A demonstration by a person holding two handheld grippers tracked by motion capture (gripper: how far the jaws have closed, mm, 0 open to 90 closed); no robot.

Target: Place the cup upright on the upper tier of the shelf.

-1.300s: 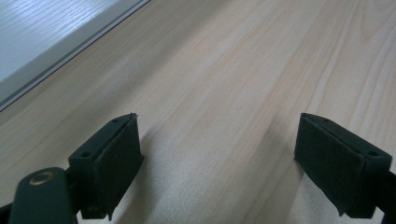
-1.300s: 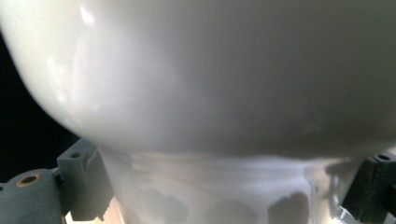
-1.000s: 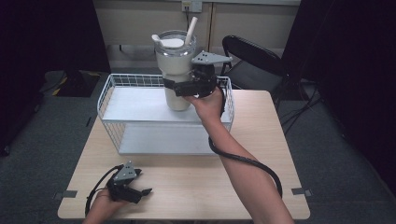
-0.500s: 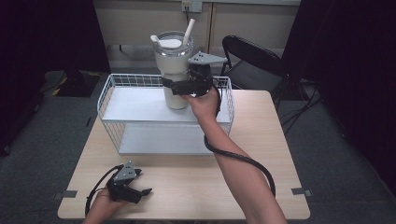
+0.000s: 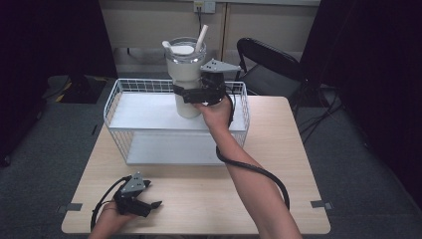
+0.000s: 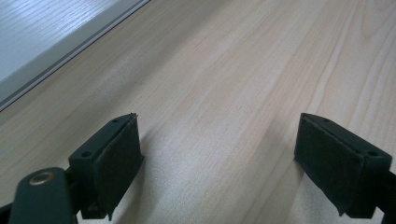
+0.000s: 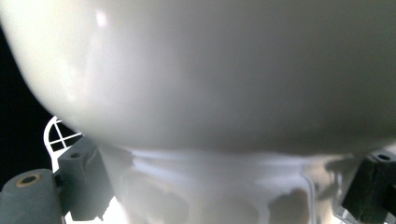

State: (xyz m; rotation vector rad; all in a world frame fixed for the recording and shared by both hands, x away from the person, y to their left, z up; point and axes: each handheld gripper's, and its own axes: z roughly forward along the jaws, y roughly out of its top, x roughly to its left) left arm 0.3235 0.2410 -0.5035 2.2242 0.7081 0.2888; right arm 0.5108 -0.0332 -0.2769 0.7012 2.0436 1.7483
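Note:
A white tumbler [image 5: 185, 74] with a clear lid and a straw stands upright on the top shelf of a white wire rack [image 5: 144, 112]. My right gripper [image 5: 191, 94] reaches around the tumbler's narrow lower part from the right. In the right gripper view its jaws stand wide, one on each side of the tumbler [image 7: 210, 93], with a thin gap at the right pad [image 7: 369, 186]. The right gripper [image 7: 219, 196] is open. My left gripper [image 5: 149, 204] rests on the wooden table near the front left, open, with bare wood between its pads [image 6: 112, 163].
The wire rack has a lower shelf [image 5: 164, 149] and raised wire sides. A black chair [image 5: 268, 64] stands behind the table [image 5: 199, 194] at the right. The right gripper's cable [image 5: 259, 172] loops over the table's right half.
My right gripper has slid a little left, further around the tumbler's lower part. The tumbler has stayed about where it was. The left gripper has not moved.

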